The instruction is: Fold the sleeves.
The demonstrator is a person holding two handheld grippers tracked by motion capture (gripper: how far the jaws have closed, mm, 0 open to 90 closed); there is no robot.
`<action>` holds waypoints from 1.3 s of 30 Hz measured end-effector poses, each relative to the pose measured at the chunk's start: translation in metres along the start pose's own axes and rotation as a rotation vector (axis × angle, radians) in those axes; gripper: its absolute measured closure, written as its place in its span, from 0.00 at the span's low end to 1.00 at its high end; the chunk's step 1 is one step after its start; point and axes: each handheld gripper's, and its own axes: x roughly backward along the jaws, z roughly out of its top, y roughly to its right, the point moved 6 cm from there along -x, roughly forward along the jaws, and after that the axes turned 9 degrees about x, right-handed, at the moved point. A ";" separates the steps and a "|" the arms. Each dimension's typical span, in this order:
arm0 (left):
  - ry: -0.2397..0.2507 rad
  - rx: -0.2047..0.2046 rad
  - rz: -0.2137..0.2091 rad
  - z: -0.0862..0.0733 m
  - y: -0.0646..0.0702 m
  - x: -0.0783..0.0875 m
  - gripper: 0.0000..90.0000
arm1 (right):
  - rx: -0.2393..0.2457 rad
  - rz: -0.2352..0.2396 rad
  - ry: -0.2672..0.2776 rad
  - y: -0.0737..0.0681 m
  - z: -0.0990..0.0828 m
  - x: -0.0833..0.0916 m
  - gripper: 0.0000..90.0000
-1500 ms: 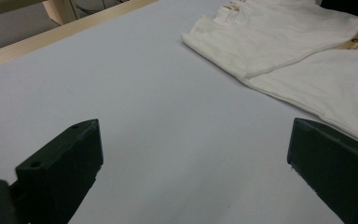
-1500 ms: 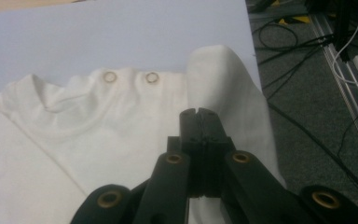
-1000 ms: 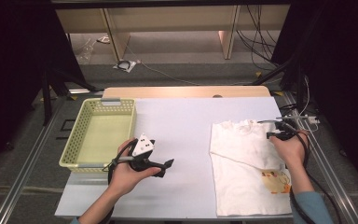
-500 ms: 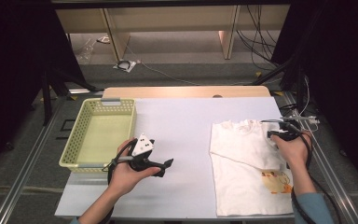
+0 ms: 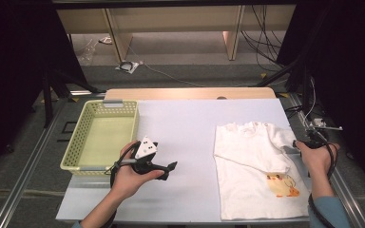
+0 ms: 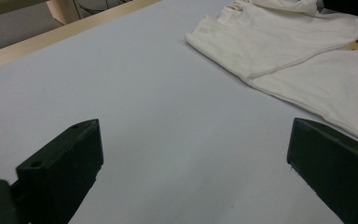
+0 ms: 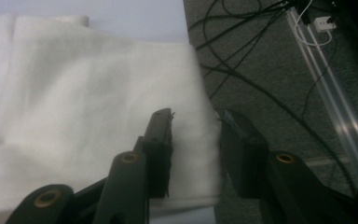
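White cotton T-shirt (image 5: 259, 166): right gripper (image 7: 196, 140) jaws just parted, apparently releasing its folded sleeve; left gripper (image 6: 191, 154) gapes, empty.

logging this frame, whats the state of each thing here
shirt: flat on the table, one sleeve folded in
basket: empty, upright
left gripper: open, holding nothing
right gripper: jaws have just been opening, sleeve edge between them, not pinched
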 end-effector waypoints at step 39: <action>0.014 0.006 0.005 0.003 -0.001 0.003 0.04 | 0.046 -0.055 0.306 -0.009 0.045 0.070 1.00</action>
